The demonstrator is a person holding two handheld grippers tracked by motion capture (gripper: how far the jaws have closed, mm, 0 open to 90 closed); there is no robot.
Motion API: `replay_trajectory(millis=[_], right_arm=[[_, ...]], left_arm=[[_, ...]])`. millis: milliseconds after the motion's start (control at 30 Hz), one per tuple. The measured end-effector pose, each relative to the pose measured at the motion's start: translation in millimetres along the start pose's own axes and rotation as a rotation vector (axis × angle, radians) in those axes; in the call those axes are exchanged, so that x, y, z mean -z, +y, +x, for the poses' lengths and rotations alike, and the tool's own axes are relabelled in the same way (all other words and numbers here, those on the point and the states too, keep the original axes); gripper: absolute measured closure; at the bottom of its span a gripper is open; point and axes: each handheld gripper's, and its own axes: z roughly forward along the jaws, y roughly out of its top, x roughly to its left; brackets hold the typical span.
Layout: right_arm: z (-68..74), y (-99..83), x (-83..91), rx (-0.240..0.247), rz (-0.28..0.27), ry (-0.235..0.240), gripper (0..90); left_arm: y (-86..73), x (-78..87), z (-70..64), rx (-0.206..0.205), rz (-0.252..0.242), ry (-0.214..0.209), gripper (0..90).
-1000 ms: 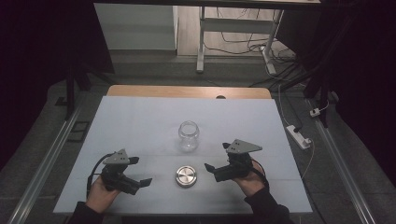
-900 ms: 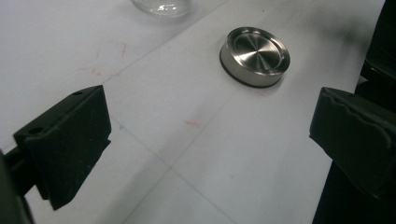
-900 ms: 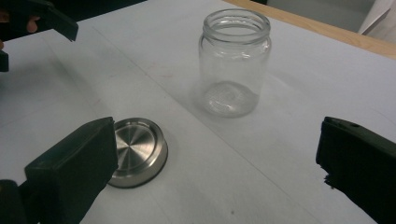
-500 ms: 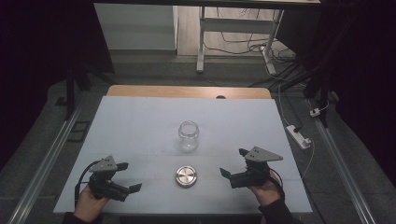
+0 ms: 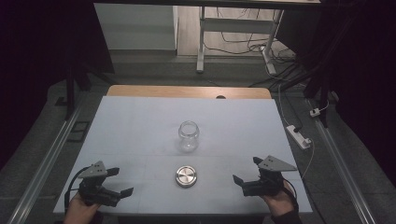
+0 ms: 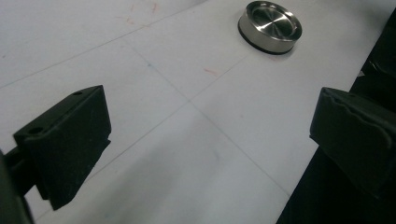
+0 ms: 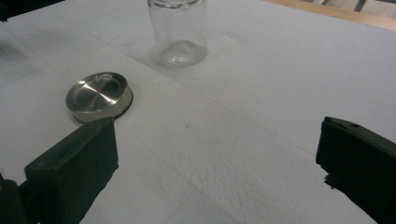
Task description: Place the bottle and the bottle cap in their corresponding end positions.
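A clear glass jar (image 5: 188, 135) (image 7: 178, 32) stands upright and lidless at the middle of the white table. Its round metal lid (image 5: 186, 176) (image 6: 270, 26) (image 7: 98, 96) lies flat on the table just in front of it. My left gripper (image 5: 119, 182) (image 6: 210, 140) is open near the front left corner, well left of the lid, nothing between its jaws. My right gripper (image 5: 247, 171) (image 7: 215, 163) is open near the front right, right of the lid, also holding nothing.
The white table top (image 5: 140, 130) ends in a wooden strip (image 5: 187, 91) at the far side. A power strip (image 5: 299, 136) lies on the floor to the right, with cables and a metal stand (image 5: 201, 42) beyond the table.
Both hands have drawn back toward the front edge and outward, away from the lid. The jar and lid have not moved.
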Motion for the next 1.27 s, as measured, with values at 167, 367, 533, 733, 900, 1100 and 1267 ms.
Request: replay_trajectory(millis=[167, 367, 533, 733, 900, 1100, 1267], right_arm=[[-4.4, -10.3, 11.4, -0.029, 0.003, -0.031, 0.0], [-7.5, -24.1, 24.6, -0.057, 0.014, -0.064, 0.0], [-8.1, -35.7, 31.3, -0.076, 0.036, -0.079, 0.0], [-6.2, -44.4, 35.2, -0.073, 0.078, -0.093, 0.0], [-4.4, -49.5, 37.5, -0.085, 0.111, -0.094, 0.0], [-4.3, -53.5, 43.6, -0.116, 0.119, -0.113, 0.0], [-4.0, -54.6, 45.2, -0.119, 0.123, -0.124, 0.0]], left_arm=[[-6.3, 8.2, 1.6, 0.008, -0.013, 0.021, 0.0], [-12.6, 14.2, 2.1, 0.025, -0.013, 0.048, 0.0], [-17.1, 16.4, 2.3, 0.038, -0.005, 0.059, 0.0], [-21.8, 18.3, 2.3, 0.056, 0.003, 0.067, 0.0], [-24.5, 20.8, 0.9, 0.067, 0.006, 0.077, 0.0], [-25.9, 20.7, -1.9, 0.067, 0.040, 0.093, 0.0], [-25.5, 19.9, -2.2, 0.066, 0.047, 0.092, 0.0]])
